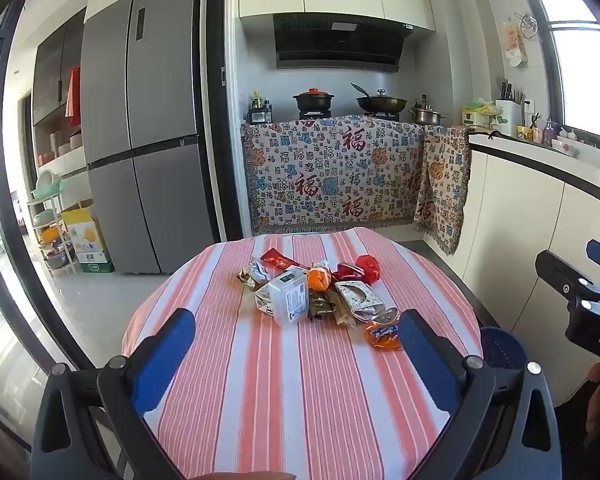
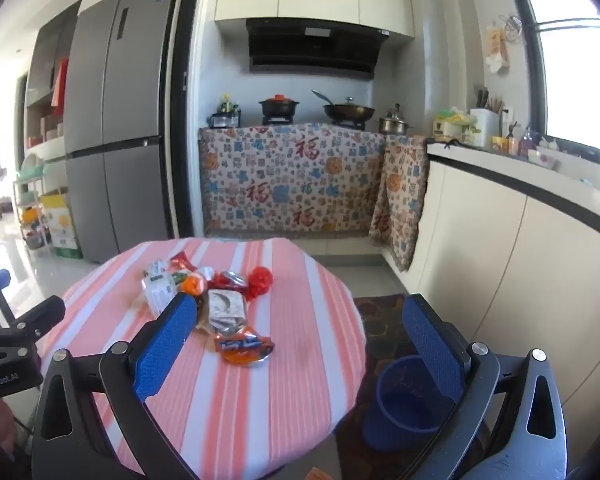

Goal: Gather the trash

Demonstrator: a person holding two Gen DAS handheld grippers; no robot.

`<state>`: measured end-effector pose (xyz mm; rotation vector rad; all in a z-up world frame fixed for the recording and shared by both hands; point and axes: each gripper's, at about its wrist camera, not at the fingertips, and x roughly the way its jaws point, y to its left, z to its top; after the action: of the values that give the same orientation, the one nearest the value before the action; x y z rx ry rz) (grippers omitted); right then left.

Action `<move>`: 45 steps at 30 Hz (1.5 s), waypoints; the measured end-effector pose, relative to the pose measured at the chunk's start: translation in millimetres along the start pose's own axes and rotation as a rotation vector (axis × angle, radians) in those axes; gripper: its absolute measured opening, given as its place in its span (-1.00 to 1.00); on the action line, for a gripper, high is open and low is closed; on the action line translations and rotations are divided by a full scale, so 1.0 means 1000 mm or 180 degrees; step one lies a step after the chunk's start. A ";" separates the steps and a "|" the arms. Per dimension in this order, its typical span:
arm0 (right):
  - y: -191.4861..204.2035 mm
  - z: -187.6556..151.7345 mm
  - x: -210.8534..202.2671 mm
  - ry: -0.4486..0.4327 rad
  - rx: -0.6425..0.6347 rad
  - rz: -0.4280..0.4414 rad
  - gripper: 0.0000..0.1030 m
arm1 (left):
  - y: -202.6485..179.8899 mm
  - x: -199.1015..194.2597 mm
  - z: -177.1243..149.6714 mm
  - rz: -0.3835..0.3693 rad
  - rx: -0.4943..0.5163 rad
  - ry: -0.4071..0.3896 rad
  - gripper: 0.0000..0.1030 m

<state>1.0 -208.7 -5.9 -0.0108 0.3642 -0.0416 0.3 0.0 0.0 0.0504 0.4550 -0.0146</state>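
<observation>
A pile of trash [image 1: 316, 292] lies mid-table on the striped cloth [image 1: 284, 392]: a clear plastic box [image 1: 289, 298], foil wrappers, a red wrapper [image 1: 369, 268] and an orange snack packet [image 1: 382, 336]. My left gripper [image 1: 296, 344] hovers open over the near side of the table, short of the pile, nothing between its blue pads. My right gripper [image 2: 300, 332] is also open and empty, above the table's right edge; the orange packet [image 2: 244, 346] and silver wrapper [image 2: 225, 308] lie just ahead of its left finger. A blue bin [image 2: 404, 404] stands on the floor right of the table.
The blue bin's rim [image 1: 502, 346] peeks past the table's right edge, over a dark rug [image 2: 380, 316]. White cabinets [image 2: 500, 272] run along the right. A cloth-draped stove counter [image 1: 332, 172] and a grey fridge [image 1: 140, 136] stand beyond. The right gripper's body [image 1: 580, 300] shows at the right.
</observation>
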 end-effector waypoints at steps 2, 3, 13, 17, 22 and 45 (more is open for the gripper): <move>0.000 0.000 0.000 0.0000 -0.0004 0.0003 0.99 | 0.000 0.000 0.000 -0.0013 0.0005 -0.0004 1.00; -0.001 0.000 0.000 -0.0003 -0.0007 0.0002 0.99 | -0.001 -0.001 0.000 -0.0015 0.0009 -0.0009 1.00; -0.003 0.002 -0.006 -0.0047 -0.0025 -0.0005 0.99 | -0.003 -0.004 -0.003 -0.0022 -0.0001 -0.0025 1.00; 0.000 0.003 -0.006 -0.0057 -0.0039 -0.0009 1.00 | -0.001 -0.002 -0.002 -0.0025 -0.0015 -0.0016 1.00; 0.000 0.003 -0.007 -0.0069 -0.0040 -0.0011 0.99 | 0.001 -0.003 0.001 -0.0034 -0.0045 -0.0025 1.00; 0.003 0.002 -0.006 -0.0064 -0.0048 -0.0001 0.99 | 0.002 -0.003 0.005 -0.0050 -0.0058 -0.0025 1.00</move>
<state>-3.6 -205.1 -2.4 -0.0261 0.3446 -0.0389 -0.8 1.3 5.6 0.0289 0.4478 -0.0262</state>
